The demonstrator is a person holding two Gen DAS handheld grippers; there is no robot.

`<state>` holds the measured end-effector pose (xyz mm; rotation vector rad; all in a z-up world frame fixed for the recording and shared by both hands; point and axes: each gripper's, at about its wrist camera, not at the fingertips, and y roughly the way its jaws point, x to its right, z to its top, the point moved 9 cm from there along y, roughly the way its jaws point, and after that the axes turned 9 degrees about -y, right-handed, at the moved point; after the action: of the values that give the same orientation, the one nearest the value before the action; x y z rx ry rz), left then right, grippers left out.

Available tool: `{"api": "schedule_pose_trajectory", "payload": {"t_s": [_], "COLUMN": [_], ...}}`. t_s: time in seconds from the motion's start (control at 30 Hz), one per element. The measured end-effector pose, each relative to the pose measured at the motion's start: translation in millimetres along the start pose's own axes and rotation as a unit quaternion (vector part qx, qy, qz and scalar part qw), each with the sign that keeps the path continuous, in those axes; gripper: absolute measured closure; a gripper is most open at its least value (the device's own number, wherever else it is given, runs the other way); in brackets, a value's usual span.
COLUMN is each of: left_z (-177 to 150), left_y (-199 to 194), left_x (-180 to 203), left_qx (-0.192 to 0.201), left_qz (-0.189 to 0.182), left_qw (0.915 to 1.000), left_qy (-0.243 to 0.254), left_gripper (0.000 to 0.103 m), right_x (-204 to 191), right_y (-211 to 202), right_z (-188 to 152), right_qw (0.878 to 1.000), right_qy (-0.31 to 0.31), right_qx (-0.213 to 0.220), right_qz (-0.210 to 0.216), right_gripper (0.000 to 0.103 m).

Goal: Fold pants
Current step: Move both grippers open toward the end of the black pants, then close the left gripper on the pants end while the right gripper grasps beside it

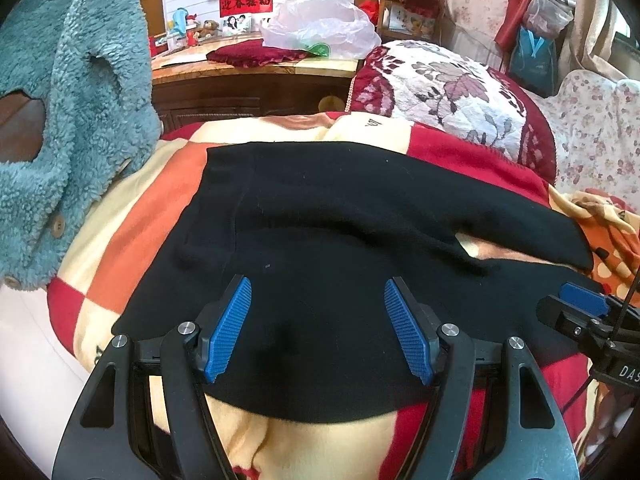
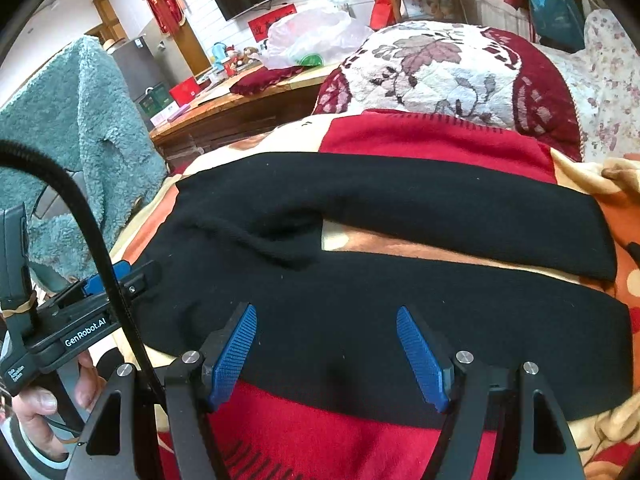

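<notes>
Black pants (image 1: 320,220) lie spread flat on a red, orange and cream blanket (image 1: 132,216), waist to the left and the two legs running right with a gap between them. My left gripper (image 1: 318,292) hovers open over the near edge of the waist part, blue pads apart, nothing between them. In the right wrist view the pants (image 2: 400,300) fill the middle. My right gripper (image 2: 326,320) is open above the near leg's front edge, holding nothing. The left gripper (image 2: 120,276) shows at the left of that view, and the right gripper's finger (image 1: 580,300) shows at the left view's right edge.
A teal fleece jacket (image 1: 68,100) hangs at the left. A floral red cushion (image 1: 452,88) sits behind the pants. A wooden cabinet (image 1: 248,80) beyond holds a plastic bag (image 1: 320,28) and small items. A hand (image 2: 40,408) grips the left tool.
</notes>
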<state>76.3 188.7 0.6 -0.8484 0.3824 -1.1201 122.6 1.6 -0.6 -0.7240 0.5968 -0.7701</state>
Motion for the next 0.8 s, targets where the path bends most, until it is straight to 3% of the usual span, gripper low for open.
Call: {"api": "schedule_pose_trajectory", "payload": {"t_s": [0.8], "left_z": [36], "left_y": [38], "left_x": [-13], "left_qx": [-0.021], "left_qz": [-0.002], "left_qw": [0.9998], "left_qy": [0.002], "left_gripper": [0.033], "right_x": [13], "right_y": [38], "right_z": [42], "right_qw": [0.999], "right_qy": [-0.027], "right_qx": [-0.004], "right_qz": [0.023], "right_gripper": [0.031]}}
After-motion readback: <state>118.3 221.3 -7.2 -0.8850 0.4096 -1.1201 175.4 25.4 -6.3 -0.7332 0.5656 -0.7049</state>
